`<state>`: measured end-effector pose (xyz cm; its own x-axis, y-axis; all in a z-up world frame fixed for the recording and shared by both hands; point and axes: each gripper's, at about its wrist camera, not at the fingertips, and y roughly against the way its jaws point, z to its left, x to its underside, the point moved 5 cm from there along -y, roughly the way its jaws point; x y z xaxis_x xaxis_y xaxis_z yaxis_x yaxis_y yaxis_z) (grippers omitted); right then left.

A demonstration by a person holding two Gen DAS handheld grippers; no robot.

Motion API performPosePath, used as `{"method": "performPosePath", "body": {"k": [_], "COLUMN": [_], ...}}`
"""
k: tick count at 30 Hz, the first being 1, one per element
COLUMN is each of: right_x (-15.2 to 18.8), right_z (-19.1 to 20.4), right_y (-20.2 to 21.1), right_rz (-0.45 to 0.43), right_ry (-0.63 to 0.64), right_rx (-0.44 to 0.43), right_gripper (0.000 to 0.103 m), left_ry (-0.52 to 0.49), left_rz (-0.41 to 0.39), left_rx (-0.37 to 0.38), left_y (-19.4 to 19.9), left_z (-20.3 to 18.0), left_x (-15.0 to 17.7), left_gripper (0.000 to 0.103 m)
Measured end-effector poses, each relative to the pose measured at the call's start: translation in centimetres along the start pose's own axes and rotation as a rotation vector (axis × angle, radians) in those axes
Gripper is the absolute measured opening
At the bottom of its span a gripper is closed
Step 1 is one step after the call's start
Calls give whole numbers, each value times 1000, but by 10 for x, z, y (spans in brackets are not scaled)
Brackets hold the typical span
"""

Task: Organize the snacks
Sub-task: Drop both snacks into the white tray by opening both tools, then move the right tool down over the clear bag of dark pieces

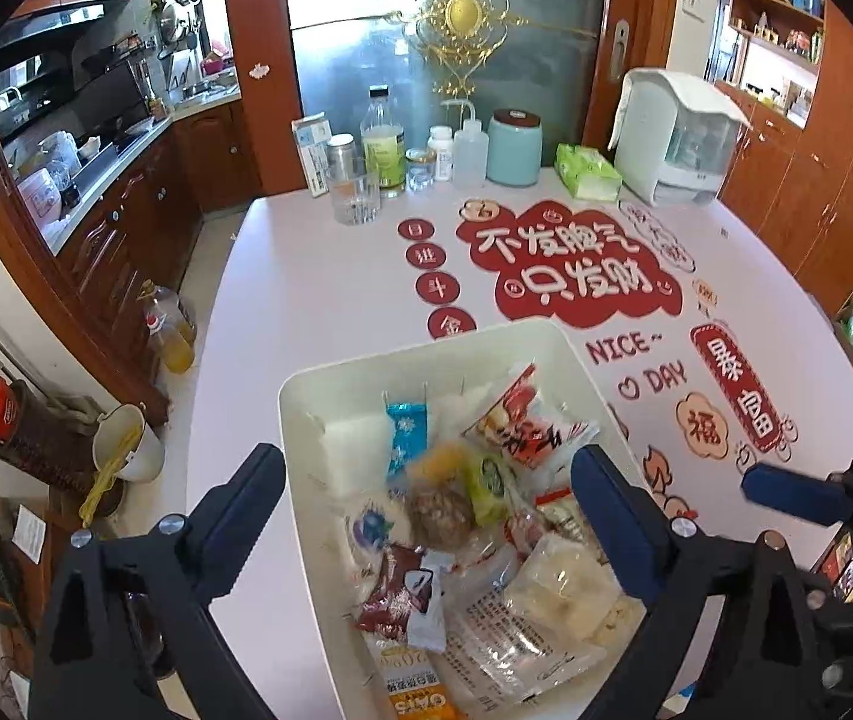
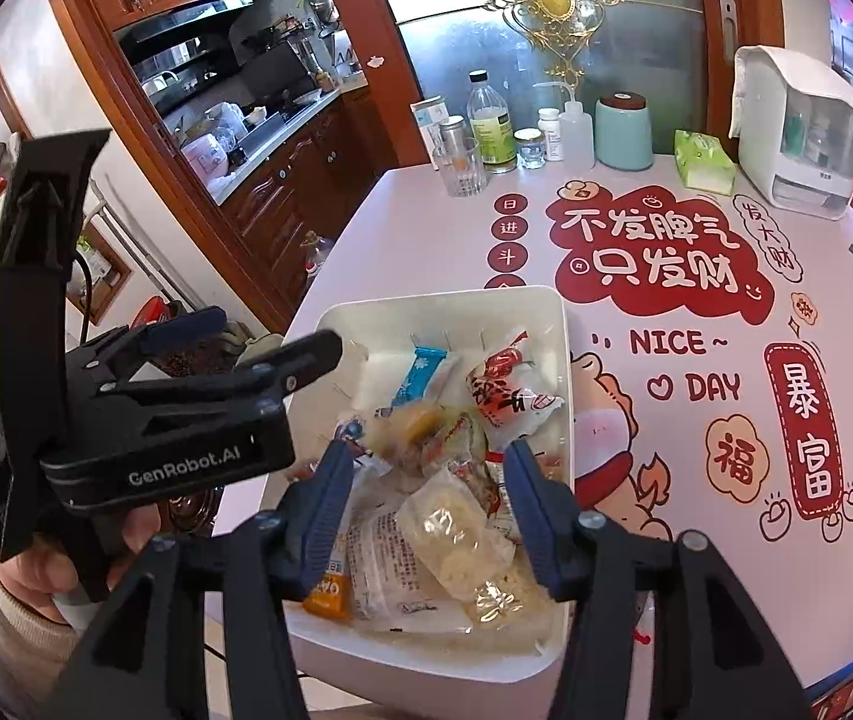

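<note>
Reddish-brown wooden kitchen cabinets (image 1: pixel 126 252) at nine o'clock, frosted glass door (image 1: pixel 426 60) at twelve, open wooden shelving (image 1: pixel 780 24) at two

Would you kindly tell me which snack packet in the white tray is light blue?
The narrow light blue wrapper lying near the white plastic tray's far wall; its neighbours are red-and-white, yellow or clear.

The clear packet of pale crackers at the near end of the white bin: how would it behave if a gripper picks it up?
The clear packet would probably feel light, since it is thin film around a few pale pieces. Its glossy wrap may slip or crinkle. The contents look brittle, so a hard squeeze could crush them.
</note>
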<state>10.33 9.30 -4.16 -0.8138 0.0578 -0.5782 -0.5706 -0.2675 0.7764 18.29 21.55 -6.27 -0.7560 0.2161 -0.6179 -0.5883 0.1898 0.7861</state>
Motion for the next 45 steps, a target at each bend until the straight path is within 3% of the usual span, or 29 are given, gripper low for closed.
{"method": "performPosePath", "body": {"k": [19, 30, 36, 45], "right_x": [10, 22, 33, 46], "right_z": [-15, -24, -51, -109], "right_y": [3, 5, 6, 4], "right_rz": [21, 32, 51, 101], "right_ry": [-19, -2, -14, -24], "right_rx": [45, 125, 170, 170], "right_gripper": [53, 53, 53, 53], "left_ry": [-34, -74, -81, -48], "left_rz": [40, 66, 113, 143], "left_rx": [10, 46, 71, 39], "left_y": [0, -2, -16, -21], "left_z": [-13, -30, -51, -85], "left_x": [25, 37, 49, 56], "left_gripper": [96, 96, 96, 96]}}
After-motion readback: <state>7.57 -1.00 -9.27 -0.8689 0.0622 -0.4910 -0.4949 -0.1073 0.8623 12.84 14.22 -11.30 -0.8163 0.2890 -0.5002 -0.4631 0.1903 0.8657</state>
